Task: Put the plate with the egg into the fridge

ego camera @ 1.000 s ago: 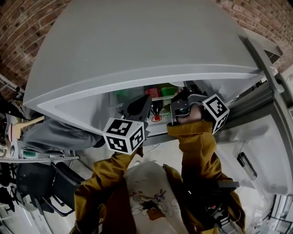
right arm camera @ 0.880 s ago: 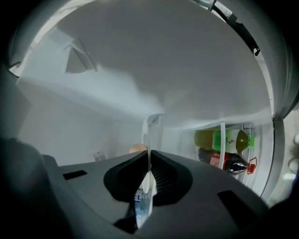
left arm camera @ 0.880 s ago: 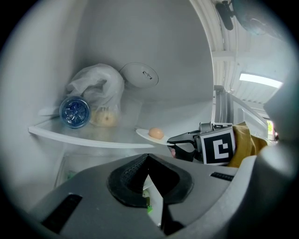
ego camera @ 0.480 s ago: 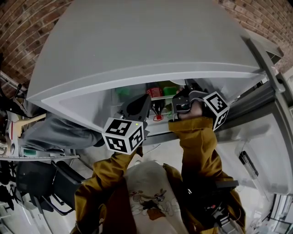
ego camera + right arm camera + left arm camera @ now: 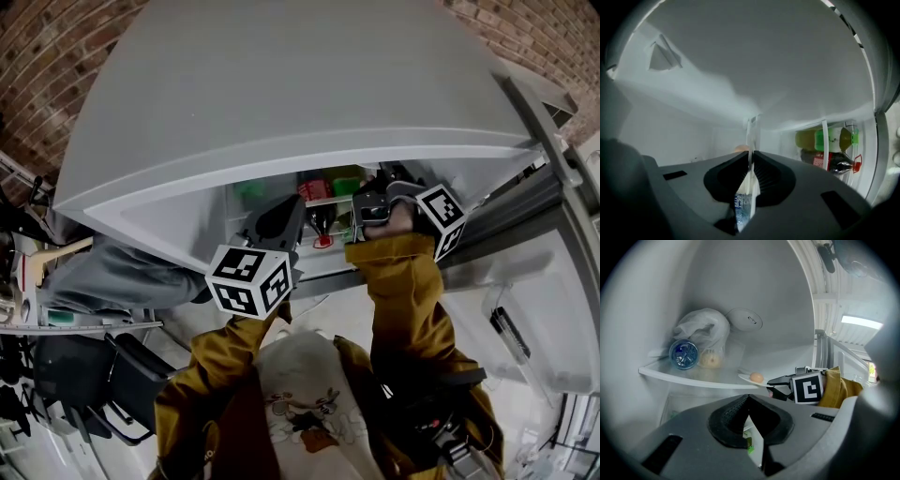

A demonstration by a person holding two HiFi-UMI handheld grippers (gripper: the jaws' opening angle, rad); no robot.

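Right tongs [image 5: 751, 159] clamped on white plate [image 5: 744, 378] rim, tan egg [image 5: 756, 377] atop, left tongs [image 5: 748, 398] closed, empty

Your right tool [image 5: 751, 154] has ribbed, matt black pads [image 5: 733, 173]. The plate [image 5: 746, 378] looks thin, glossy and white, the egg [image 5: 756, 377] matt, the fridge walls [image 5: 740, 282] smooth plastic, and your sleeve [image 5: 398, 281] mustard cloth.

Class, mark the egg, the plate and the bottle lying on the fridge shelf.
egg [image 5: 756, 377]: left gripper view, middle of the egg.
plate [image 5: 744, 378]: left gripper view, bare left rim.
bottle [image 5: 684, 354]: left gripper view, its round blue end.
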